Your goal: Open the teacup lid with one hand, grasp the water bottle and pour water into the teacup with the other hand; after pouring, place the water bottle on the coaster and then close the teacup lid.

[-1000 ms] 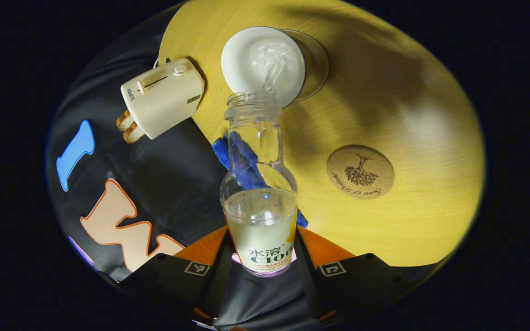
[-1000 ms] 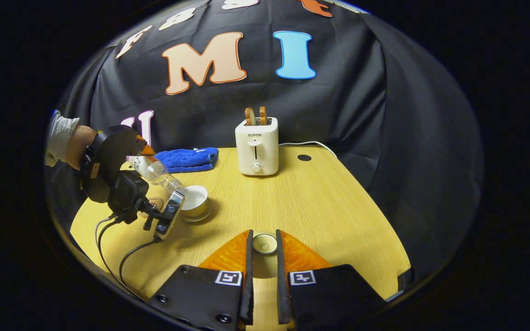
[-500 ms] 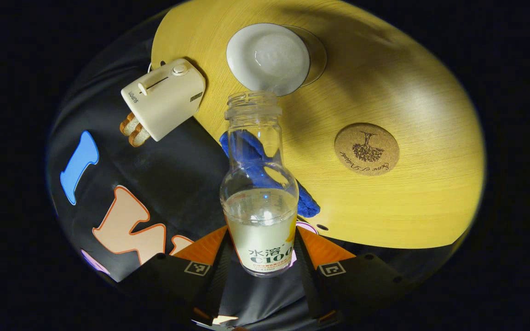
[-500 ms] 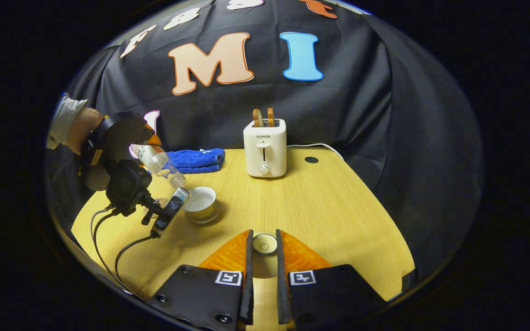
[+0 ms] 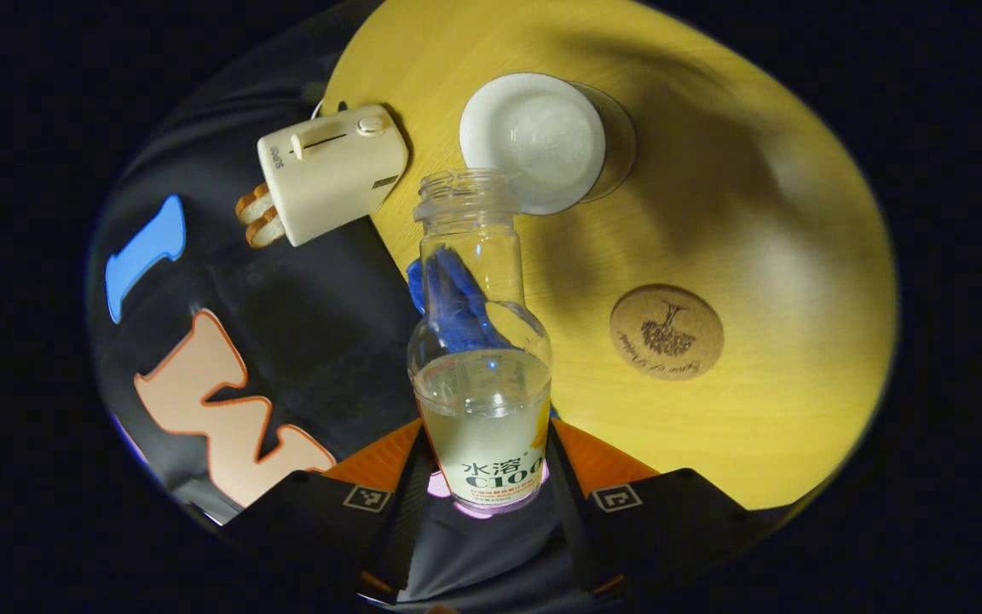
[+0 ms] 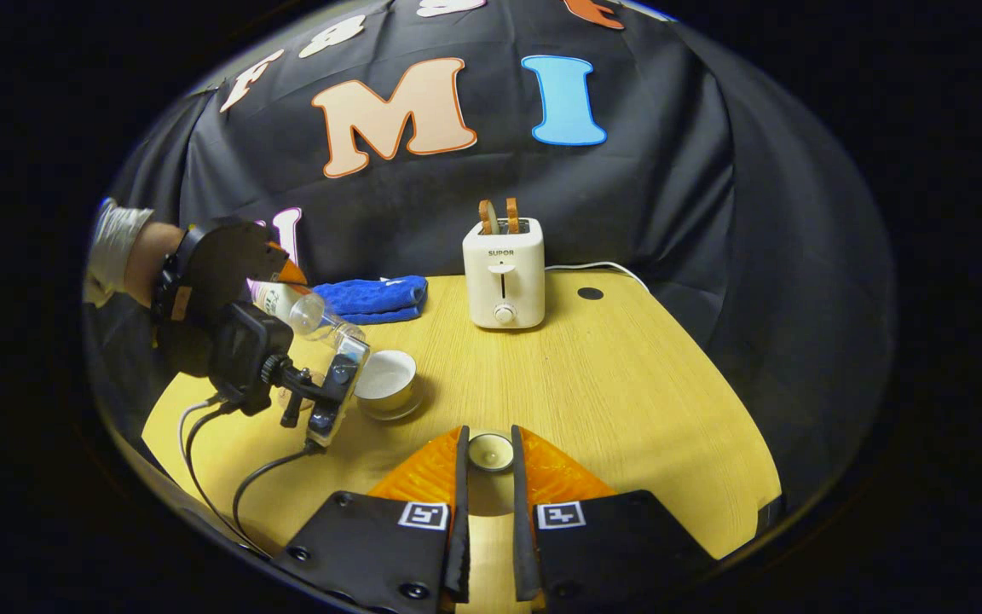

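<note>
Counting: one bottle (image 5: 482, 375), one teacup (image 5: 534, 141), one coaster (image 5: 667, 332).

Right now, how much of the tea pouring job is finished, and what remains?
Done: the teacup stands open and holds water; its lid sits between the right tongs. In hand: the left tongs grip the water bottle, tilted, mouth near the cup; I see no stream. Left: stand the bottle on the bare coaster, then put the lid on.
</note>
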A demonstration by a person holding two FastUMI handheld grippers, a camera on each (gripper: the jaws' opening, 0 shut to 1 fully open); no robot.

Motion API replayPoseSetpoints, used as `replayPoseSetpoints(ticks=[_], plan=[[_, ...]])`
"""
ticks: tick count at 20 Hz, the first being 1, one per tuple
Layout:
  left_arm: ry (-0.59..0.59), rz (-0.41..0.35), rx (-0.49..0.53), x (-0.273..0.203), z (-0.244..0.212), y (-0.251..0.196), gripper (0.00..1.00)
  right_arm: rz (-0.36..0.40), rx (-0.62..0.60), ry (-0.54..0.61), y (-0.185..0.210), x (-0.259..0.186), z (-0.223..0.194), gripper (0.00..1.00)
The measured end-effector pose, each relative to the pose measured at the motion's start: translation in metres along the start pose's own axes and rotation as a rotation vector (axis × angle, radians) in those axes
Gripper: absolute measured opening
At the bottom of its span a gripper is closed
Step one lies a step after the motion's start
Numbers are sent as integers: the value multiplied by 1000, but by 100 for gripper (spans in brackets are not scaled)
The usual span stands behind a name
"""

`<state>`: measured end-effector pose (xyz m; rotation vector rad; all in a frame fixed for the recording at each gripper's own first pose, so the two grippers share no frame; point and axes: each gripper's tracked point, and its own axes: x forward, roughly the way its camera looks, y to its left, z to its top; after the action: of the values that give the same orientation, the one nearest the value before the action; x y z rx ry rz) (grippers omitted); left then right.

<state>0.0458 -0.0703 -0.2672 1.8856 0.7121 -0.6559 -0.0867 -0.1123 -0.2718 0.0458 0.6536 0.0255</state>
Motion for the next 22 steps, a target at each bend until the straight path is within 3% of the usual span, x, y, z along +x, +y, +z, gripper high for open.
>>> replayPoseSetpoints(ticks=[5,8,18,22], plan=[[-76,-54,-324,4,2,-34,70,18,13,-1,11,4,11,23],[-129,-17,-531,8,3,-35,69,18,7,13,16,7,14,24],[-377,-16,-1233,12,36,-44,69,0,-86,52,34,6,20,22],[-466,-8,-1452,9,36,-40,70,-16,-115,69,40,4,22,23]])
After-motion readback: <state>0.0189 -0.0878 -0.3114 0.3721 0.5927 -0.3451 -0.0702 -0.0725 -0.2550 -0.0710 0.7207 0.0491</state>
